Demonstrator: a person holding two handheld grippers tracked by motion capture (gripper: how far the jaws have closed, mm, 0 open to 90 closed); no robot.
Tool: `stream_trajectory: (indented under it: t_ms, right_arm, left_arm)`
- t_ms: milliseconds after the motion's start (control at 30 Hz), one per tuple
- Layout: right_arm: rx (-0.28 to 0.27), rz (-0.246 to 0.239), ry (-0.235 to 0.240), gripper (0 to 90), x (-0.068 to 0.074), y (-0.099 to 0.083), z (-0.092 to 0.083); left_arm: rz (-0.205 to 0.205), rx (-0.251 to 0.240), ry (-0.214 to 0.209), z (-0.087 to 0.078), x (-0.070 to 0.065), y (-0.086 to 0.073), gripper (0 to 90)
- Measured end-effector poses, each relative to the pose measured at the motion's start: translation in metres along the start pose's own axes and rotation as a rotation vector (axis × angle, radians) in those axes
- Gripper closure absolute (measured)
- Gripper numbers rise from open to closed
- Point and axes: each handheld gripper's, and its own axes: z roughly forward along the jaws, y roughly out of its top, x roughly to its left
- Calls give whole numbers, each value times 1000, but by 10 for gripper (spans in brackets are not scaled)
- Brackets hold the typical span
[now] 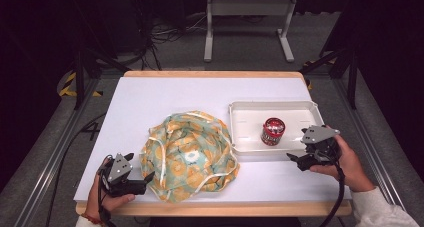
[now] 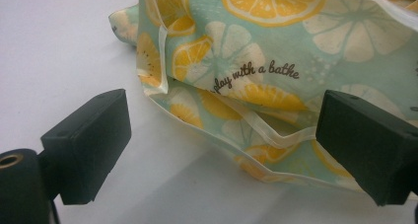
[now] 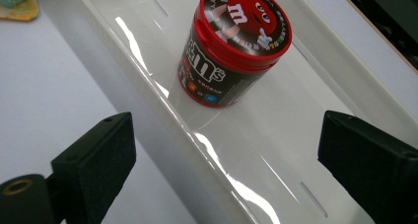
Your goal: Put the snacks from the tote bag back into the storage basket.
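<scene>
In the white tray point(image 1: 245, 112) the candy tub point(image 1: 273, 131) is standing upright; your right gripper point(image 1: 299, 159) is nearing it, fingers apart. Come in level around its body. Left gripper point(image 1: 145, 179), fingers apart, is waiting beside the cloth point(image 1: 187, 154).

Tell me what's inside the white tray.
The white plastic tray holds one round red-lidded candy tub, standing upright. The rest of its floor is bare. What the closed tub contains stays hidden.
</scene>
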Motion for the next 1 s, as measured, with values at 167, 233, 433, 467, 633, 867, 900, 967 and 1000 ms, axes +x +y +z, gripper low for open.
stream_trajectory:
  t_ms: [167,233,433,467,633,867,900,967,1000]
  right_arm:
    - [2,3,-15,84,2,-8,-2]
    - [-8,9,-14,84,3,-11,-3]
    - [-36,9,-24,79,7,-22,-6]
    - [-45,17,-25,79,8,-25,-7]
    - [-69,25,-11,74,12,-37,-8]
    - [-119,54,-36,60,18,-51,-8]
    - [-123,55,-39,59,19,-54,-8]
    - [-124,59,-50,59,21,-58,-7]
    - [-127,59,-55,58,22,-61,-6]
  left_arm:
    - [7,7,3,0,0,0,73]
    - [5,6,5,0,0,0,73]
    - [4,6,2,-1,0,0,73]
    - [3,4,1,-1,0,0,73]
    - [6,7,3,0,0,0,73]
    - [8,5,2,-1,0,0,73]
    - [5,4,0,-1,0,0,74]
    - [3,3,0,0,0,0,73]
    - [4,5,0,0,0,0,73]
